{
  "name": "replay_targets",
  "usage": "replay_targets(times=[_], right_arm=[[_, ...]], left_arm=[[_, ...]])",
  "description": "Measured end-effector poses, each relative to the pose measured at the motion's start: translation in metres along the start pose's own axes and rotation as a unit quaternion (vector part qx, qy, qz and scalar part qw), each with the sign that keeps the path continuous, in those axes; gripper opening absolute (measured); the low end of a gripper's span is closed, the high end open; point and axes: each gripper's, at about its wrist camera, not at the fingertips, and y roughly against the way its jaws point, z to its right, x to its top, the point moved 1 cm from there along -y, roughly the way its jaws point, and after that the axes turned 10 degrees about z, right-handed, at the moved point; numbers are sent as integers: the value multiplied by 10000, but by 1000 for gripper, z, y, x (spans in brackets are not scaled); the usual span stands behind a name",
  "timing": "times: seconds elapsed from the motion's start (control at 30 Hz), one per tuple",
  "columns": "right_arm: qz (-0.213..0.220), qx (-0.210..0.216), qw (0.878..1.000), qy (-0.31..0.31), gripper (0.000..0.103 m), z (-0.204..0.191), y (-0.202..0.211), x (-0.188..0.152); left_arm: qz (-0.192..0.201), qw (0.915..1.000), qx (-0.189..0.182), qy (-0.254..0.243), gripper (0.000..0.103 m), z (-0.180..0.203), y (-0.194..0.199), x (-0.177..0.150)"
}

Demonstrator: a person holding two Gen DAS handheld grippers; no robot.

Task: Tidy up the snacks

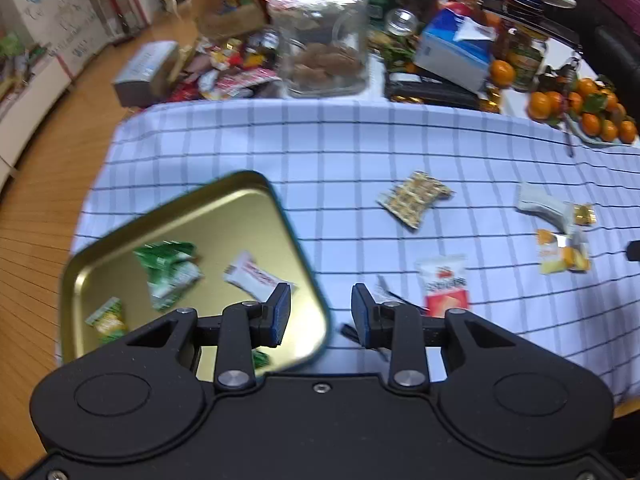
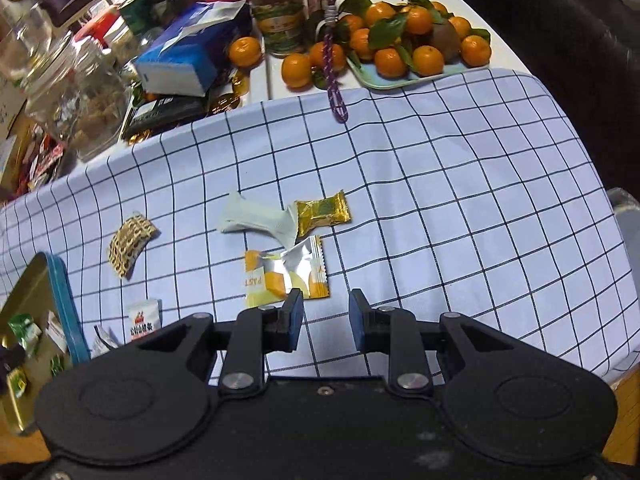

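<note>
A gold tin tray [image 1: 224,204] with a teal rim lies at the left of the checked cloth and holds a green packet [image 1: 168,276], a white packet [image 1: 256,276] and a small green-yellow packet [image 1: 108,320]. My left gripper [image 1: 320,316] is open and empty over the tray's right rim. On the cloth lie a red-white packet [image 1: 444,286], a patterned bar [image 1: 414,198], a white wrapper [image 2: 256,218], a gold candy [image 2: 322,210] and an orange-yellow packet [image 2: 286,274]. My right gripper [image 2: 324,322] is open and empty, just in front of the orange-yellow packet. The tray's edge also shows in the right wrist view [image 2: 64,300].
Behind the cloth stand a glass jar [image 1: 320,36], a blue box [image 2: 188,50], cans and a heap of sweets [image 1: 224,68]. A tray of tangerines [image 2: 404,40] sits at the back right. A purple lanyard [image 2: 334,80] hangs onto the cloth. Wooden floor lies to the left.
</note>
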Motion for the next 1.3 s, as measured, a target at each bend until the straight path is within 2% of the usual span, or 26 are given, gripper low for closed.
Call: replay_targets(times=[0.17,0.3,0.43,0.57,0.67,0.83,0.93,1.1,1.3], right_arm=[[-199,68,9996,-187,27,11,-8,3],[-297,39,9990,-323,27,16,-15,5],[-475,20,9972,-578,28,21,-28,8],[-544,-58,9941,-936,28,20,-39,15],[-418,-95,9931,-1090,28,16,-38,29],[-181,65,9932,-1148,28,14,-31,54],[-85,120,9918,-1267,28,16,-34,68],[-329,56,9865,-1605,29,29,-53,68],[-751,-73,9799,-1846,29,33,-77,55]], left_arm=[[-309,9970,-507,493,42,16,-14,-10],[-468,9980,-357,242,42,30,-26,-17],[-274,9991,-320,91,42,32,-18,-15],[15,9996,-298,0,42,29,-8,0],[230,9994,-257,-73,42,27,-5,17],[301,9994,-149,-58,42,22,-19,40],[189,9995,-173,195,42,17,-30,44],[-235,9929,-659,961,42,5,-43,44],[-222,9928,-527,1048,42,11,-45,44]])
